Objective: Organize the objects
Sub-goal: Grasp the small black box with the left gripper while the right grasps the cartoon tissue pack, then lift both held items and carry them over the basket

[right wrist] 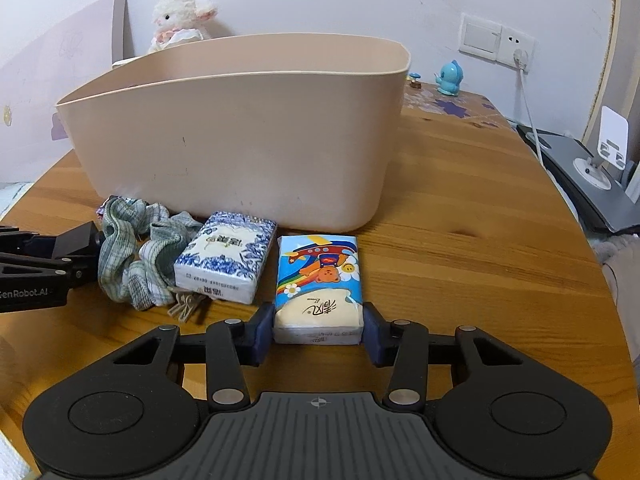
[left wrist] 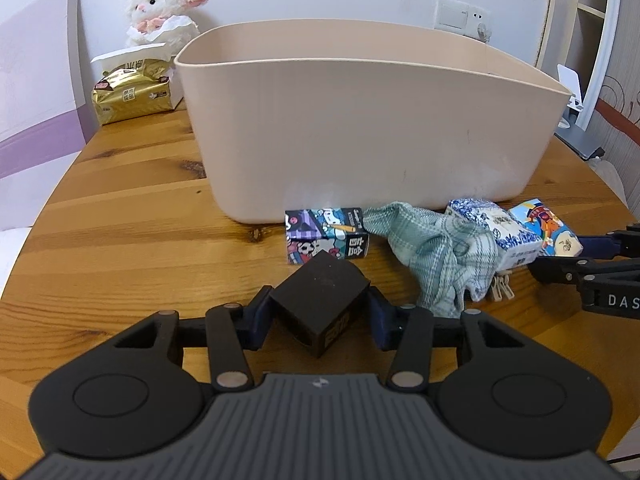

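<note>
A beige plastic tub [left wrist: 360, 128] stands on the round wooden table [left wrist: 120, 216]. My left gripper [left wrist: 318, 312] is shut on a black box [left wrist: 320, 304], held just above the table in front of the tub. My right gripper [right wrist: 318, 330] is shut on a cartoon tissue pack [right wrist: 318, 284] lying on the table before the tub [right wrist: 240, 140]. Between them lie a blue-and-white tissue pack [right wrist: 226, 262], a green checked cloth [left wrist: 436, 256], wooden clothespins [right wrist: 186, 306] and a small cartoon box [left wrist: 326, 234]. The right gripper shows at the right edge of the left wrist view [left wrist: 560, 258].
A gold tissue pack [left wrist: 134, 94] and a plush lamb [left wrist: 162, 8] sit behind the tub at the left. A blue toy [right wrist: 448, 78], a wall socket with cable [right wrist: 520, 58] and a grey stand [right wrist: 592, 176] are at the right.
</note>
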Motion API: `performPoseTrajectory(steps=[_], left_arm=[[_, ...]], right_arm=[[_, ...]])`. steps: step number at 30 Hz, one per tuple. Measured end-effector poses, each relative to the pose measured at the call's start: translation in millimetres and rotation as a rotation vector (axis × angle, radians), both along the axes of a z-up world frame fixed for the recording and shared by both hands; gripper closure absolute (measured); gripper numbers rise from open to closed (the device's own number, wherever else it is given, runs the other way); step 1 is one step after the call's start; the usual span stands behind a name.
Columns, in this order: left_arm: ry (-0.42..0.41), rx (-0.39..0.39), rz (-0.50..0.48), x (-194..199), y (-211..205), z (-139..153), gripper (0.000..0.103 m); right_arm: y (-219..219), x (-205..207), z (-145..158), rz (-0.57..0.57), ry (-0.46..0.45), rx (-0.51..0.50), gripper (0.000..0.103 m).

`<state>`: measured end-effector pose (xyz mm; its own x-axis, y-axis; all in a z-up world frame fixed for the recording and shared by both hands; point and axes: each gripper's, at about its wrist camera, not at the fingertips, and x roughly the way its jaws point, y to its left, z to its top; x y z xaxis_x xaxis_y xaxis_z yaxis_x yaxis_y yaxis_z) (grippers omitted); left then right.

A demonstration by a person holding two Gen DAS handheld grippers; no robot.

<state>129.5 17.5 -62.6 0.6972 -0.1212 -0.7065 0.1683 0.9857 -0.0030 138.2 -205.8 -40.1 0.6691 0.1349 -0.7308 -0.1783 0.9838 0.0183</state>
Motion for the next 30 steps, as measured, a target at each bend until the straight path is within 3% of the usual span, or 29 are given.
performPoseTrajectory(steps=[15, 30], left_arm=[[-0.097, 0.035, -0.01, -45, -2, 34, 0.052], [-0.248, 0.075, -0.026, -68, -6, 96, 0.052]], right_arm=[[-20, -50, 43, -0.011, -0.105, 0.033, 0.061], [-30, -65, 108, -0.006, -0.306, -0.002, 0.061]])
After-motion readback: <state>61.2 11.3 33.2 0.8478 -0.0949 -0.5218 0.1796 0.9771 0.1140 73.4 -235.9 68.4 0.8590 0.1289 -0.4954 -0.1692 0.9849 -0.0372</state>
